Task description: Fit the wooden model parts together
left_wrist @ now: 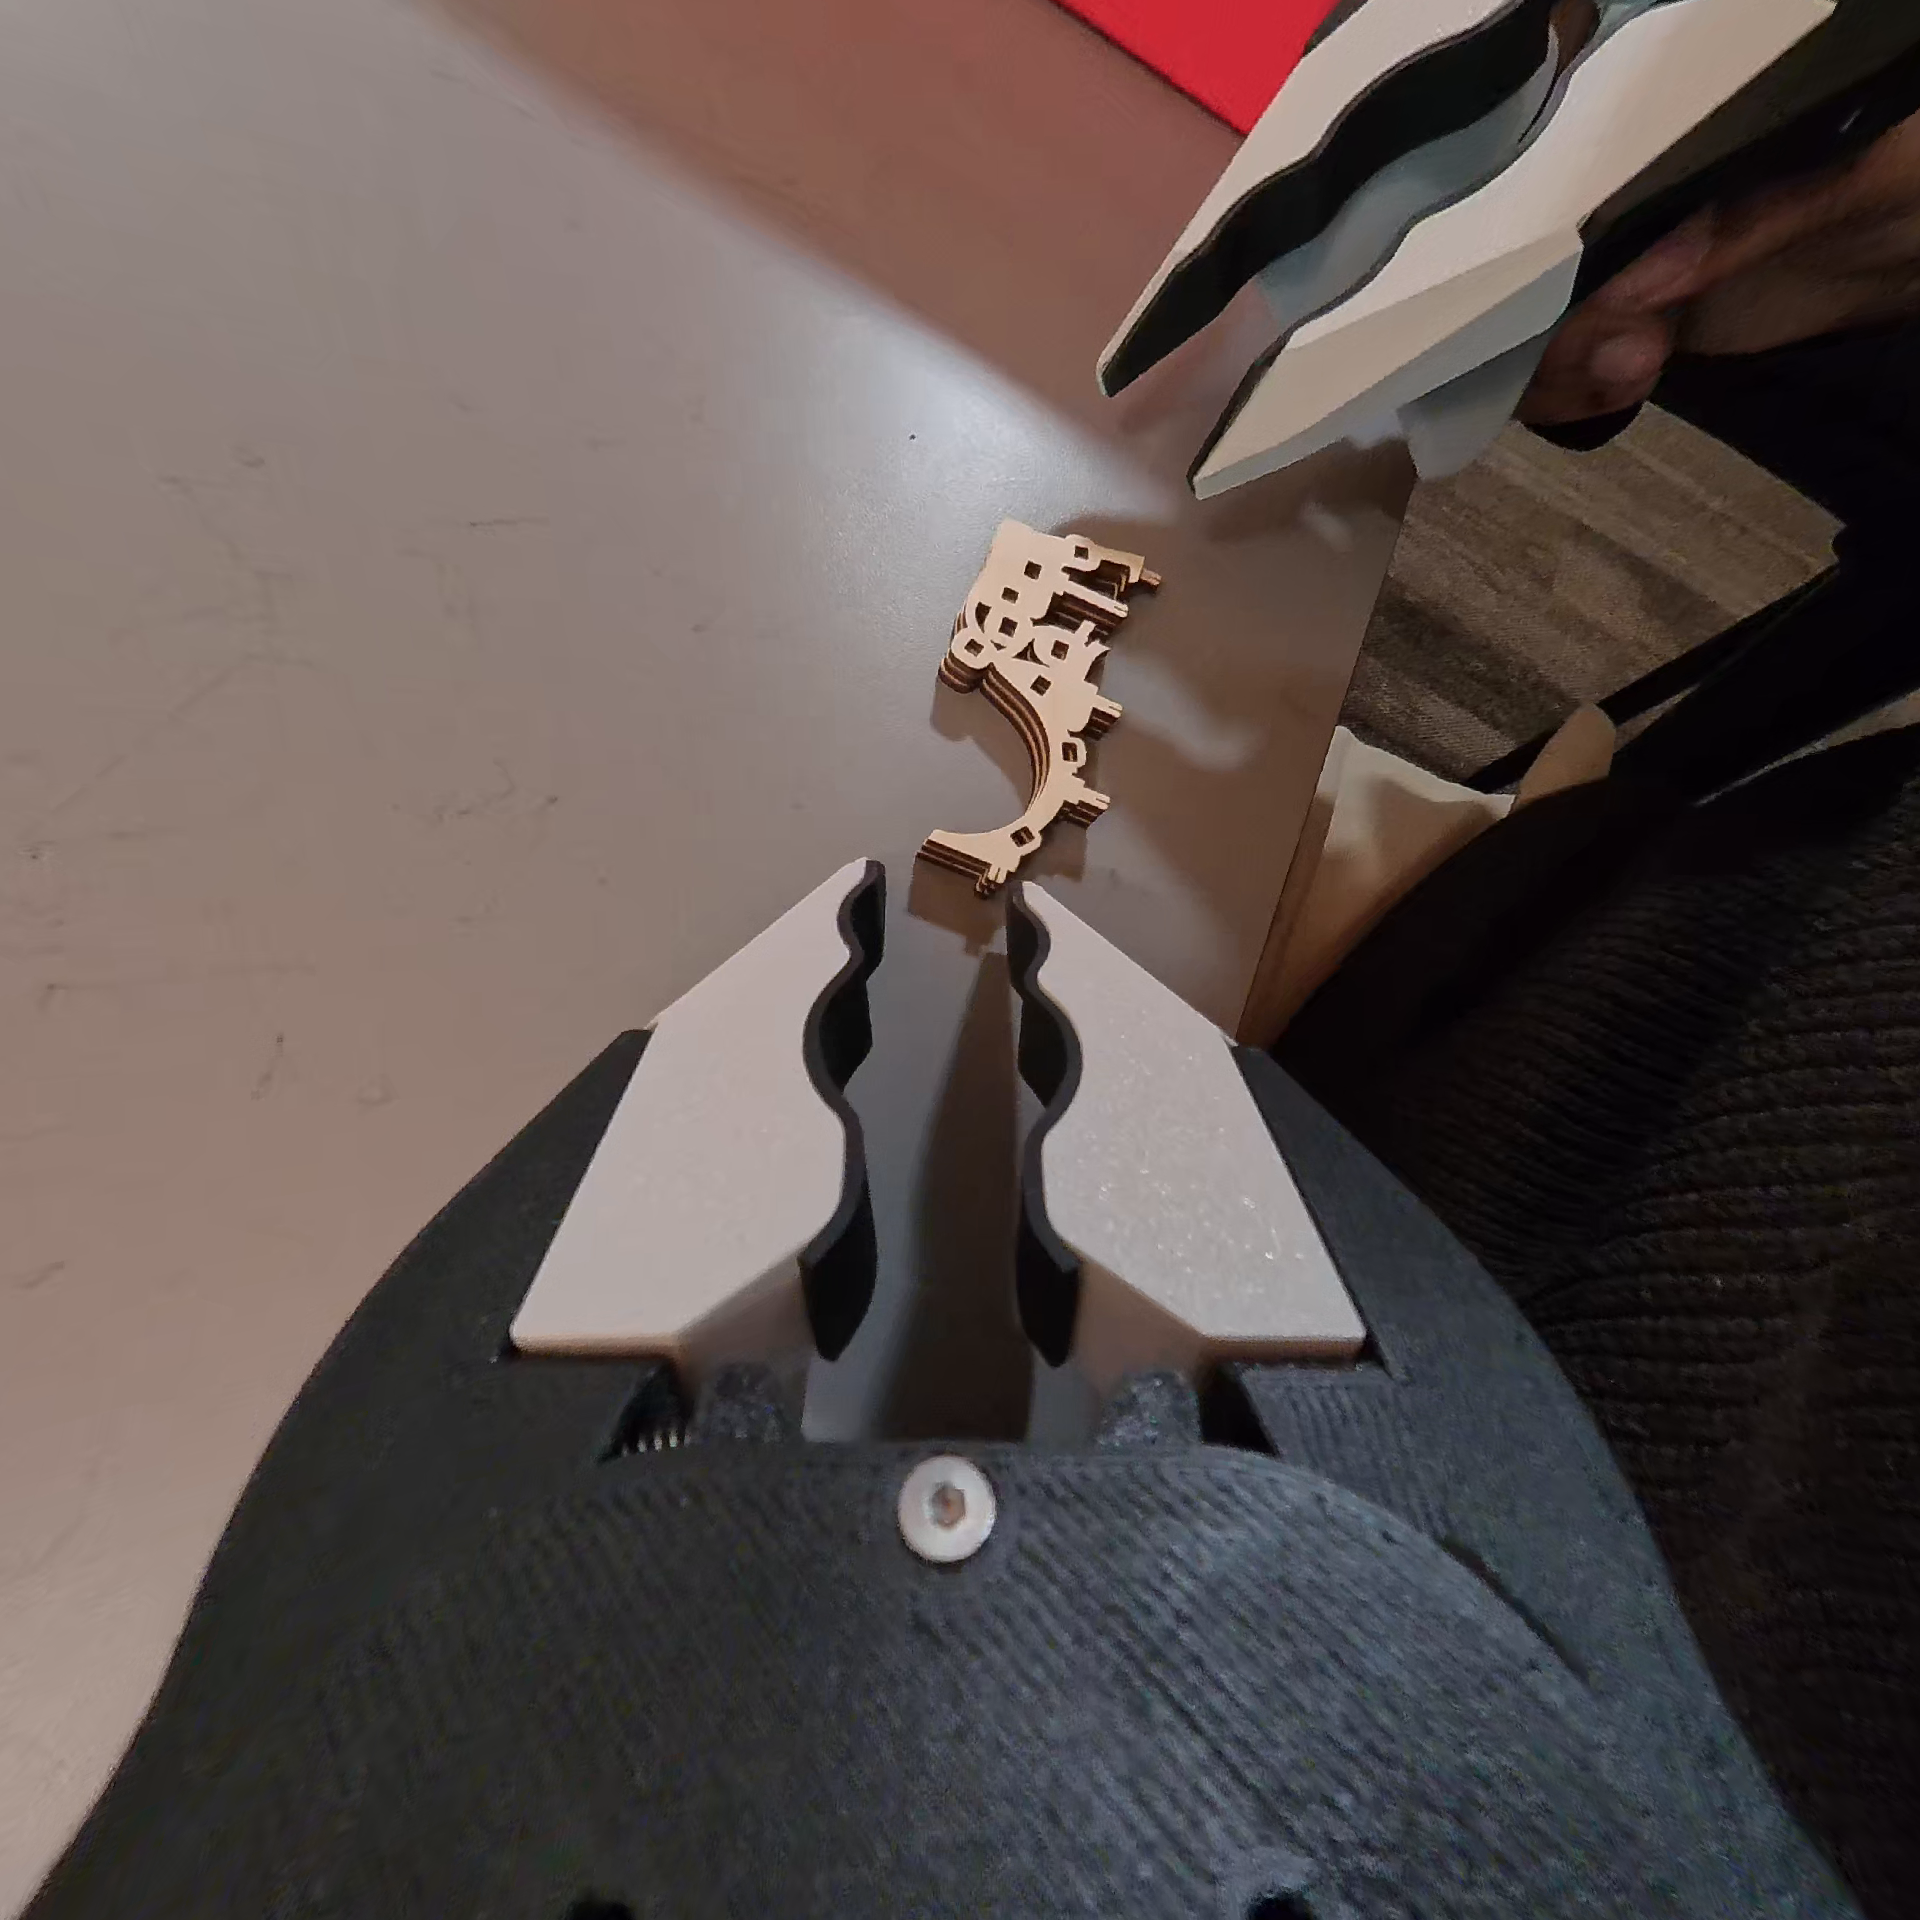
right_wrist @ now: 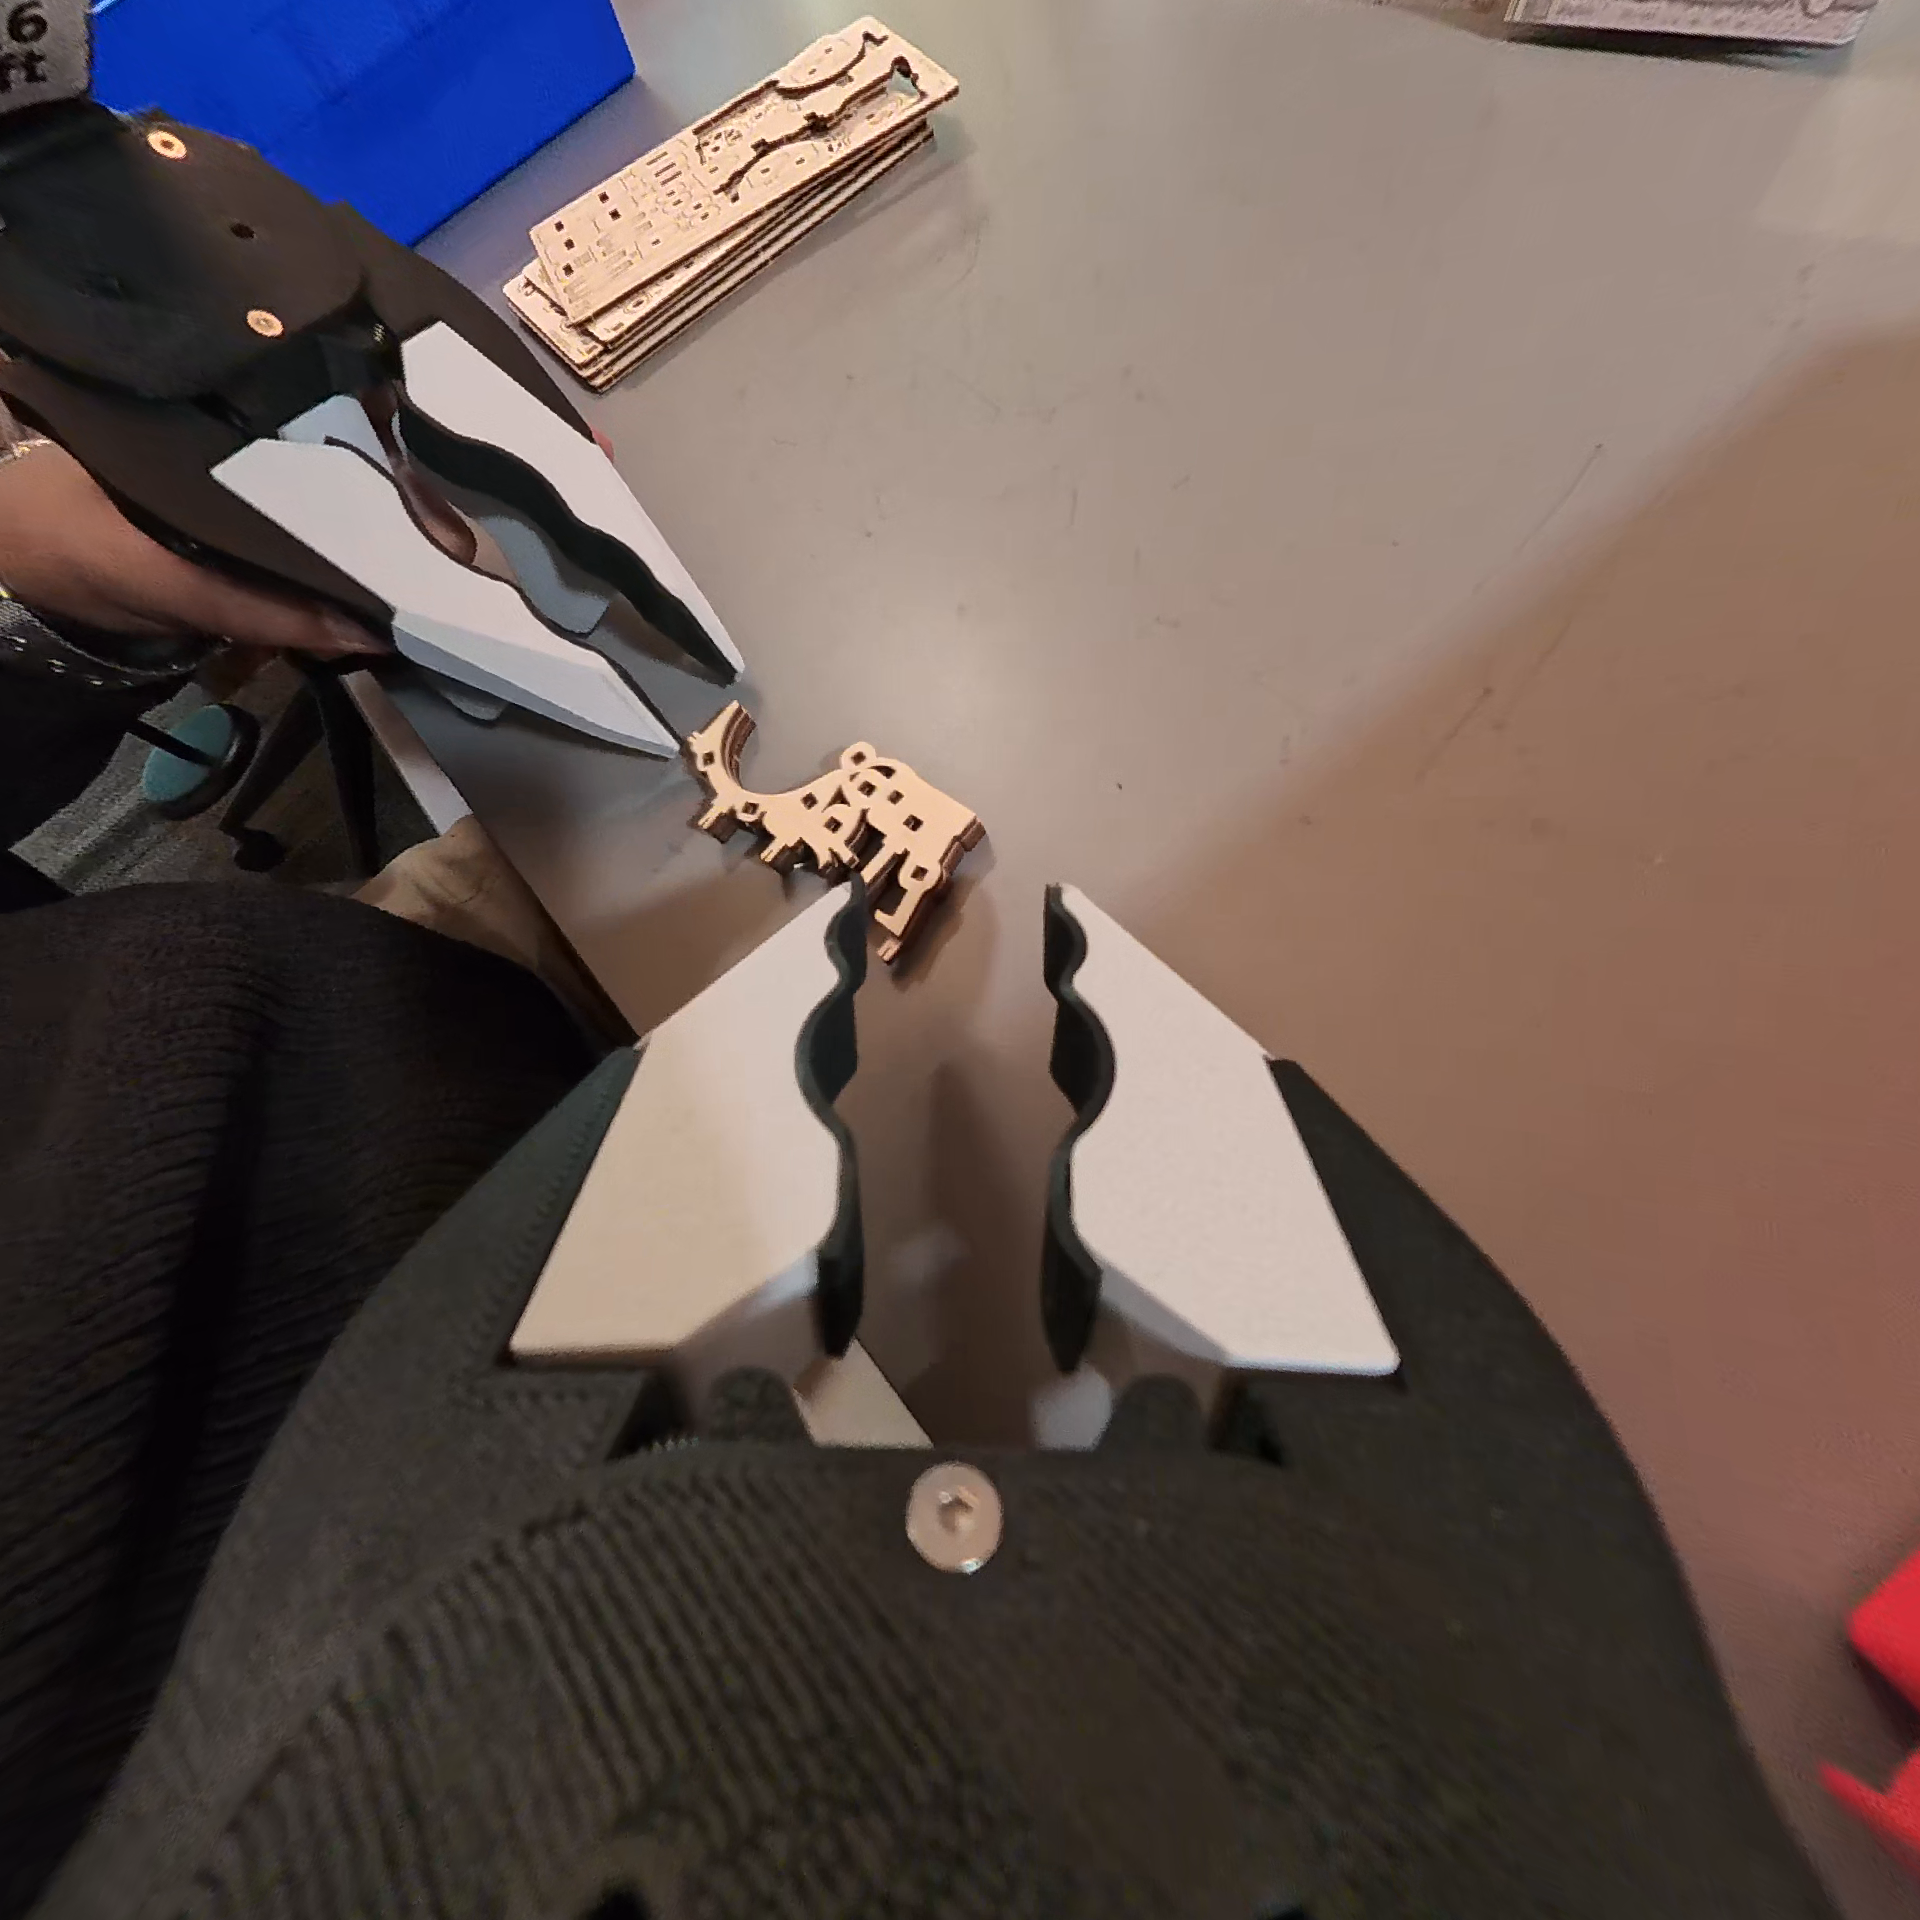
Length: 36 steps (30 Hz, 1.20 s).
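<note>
Grey table (right_wrist: 1299,520) fills both views, its edge close to my dark-clothed lap. Stack of wooden model parts (left_wrist: 1039,707) lies flat near that edge, cutouts all over. My left gripper (left_wrist: 945,894) hangs just short of its curved end, jaws parted, empty. My right gripper (right_wrist: 951,904) sits at the stack's other end, jaws parted too, nothing between them; left pad (right_wrist: 847,935) overlaps the stack's corner, contact unclear. Farther off lies a pile of laser-cut wooden sheets (right_wrist: 727,197) beside a blue box (right_wrist: 364,94). Red object (right_wrist: 1886,1662) at right edge. Grey tag with partial characters sits on the left gripper's body, top corner of the right wrist view.
</note>
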### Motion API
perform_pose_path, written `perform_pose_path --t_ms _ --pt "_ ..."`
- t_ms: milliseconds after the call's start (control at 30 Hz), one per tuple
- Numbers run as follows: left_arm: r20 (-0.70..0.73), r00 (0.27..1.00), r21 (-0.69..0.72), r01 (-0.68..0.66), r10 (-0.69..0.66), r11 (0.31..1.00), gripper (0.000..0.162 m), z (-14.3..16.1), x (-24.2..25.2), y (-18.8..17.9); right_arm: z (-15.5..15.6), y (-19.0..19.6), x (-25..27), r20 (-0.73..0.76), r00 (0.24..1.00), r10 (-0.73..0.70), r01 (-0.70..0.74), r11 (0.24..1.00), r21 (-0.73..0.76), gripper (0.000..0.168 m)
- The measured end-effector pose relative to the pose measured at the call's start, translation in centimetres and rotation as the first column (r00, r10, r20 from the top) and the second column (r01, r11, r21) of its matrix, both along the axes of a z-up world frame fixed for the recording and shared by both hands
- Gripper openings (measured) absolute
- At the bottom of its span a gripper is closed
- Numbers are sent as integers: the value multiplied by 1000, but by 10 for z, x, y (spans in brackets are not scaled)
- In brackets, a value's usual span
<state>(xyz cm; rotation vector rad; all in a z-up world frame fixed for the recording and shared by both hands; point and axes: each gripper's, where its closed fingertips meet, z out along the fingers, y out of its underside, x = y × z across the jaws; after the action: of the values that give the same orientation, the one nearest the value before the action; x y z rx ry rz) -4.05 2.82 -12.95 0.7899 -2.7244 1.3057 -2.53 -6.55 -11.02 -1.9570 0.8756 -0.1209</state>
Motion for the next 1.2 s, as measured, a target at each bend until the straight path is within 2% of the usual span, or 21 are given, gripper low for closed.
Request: perform_pose_path --t_ms 933,1200 --pt "-3 1000 22 20 -20 1000 15 -3 -2 -1 0 -2 1 21 1000 -5 5 1000 -19 32" --pt "-54 998 -12 41 -42 999 9 -2 -7 -2 10 -6 13 39 997 -60 58 997 52 28"
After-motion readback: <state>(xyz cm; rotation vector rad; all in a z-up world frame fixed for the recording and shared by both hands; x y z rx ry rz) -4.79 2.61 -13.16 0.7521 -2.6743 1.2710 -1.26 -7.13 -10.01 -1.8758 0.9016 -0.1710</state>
